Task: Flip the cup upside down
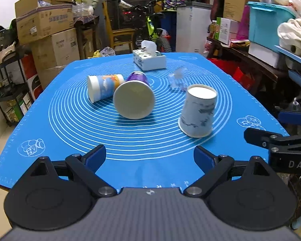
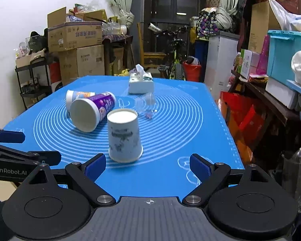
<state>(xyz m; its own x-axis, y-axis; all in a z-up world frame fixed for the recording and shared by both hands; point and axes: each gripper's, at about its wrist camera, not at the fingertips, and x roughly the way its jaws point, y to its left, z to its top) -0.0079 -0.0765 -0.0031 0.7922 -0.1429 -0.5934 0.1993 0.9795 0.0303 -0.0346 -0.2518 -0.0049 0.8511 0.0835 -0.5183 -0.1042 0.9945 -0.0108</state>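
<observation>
Looking through my left wrist cam: my left claw (image 1: 149, 156) is spread wide, gripping nothing, over the blue silicone mat (image 1: 74, 140) on the counter. The white marble-print paper cup (image 1: 197, 111) stands mouth-down, ahead to the right. The purple paper cup (image 1: 134, 98) lies on its side, touching the blue-and-orange paper cup (image 1: 102, 87).

Right wrist cam: my right claw (image 2: 148, 165) is equally wide and empty, marble cup (image 2: 124, 135) just ahead.

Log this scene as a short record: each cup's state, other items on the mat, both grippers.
marble cup: upside down, wide rim on the mat
purple cup: on its side, mouth toward the cameras
orange-blue cup: on its side behind the purple cup
clear cup: on the mat; pose unclear
tissue box: far end of mat
left gripper: open, empty
right gripper: open, empty
</observation>
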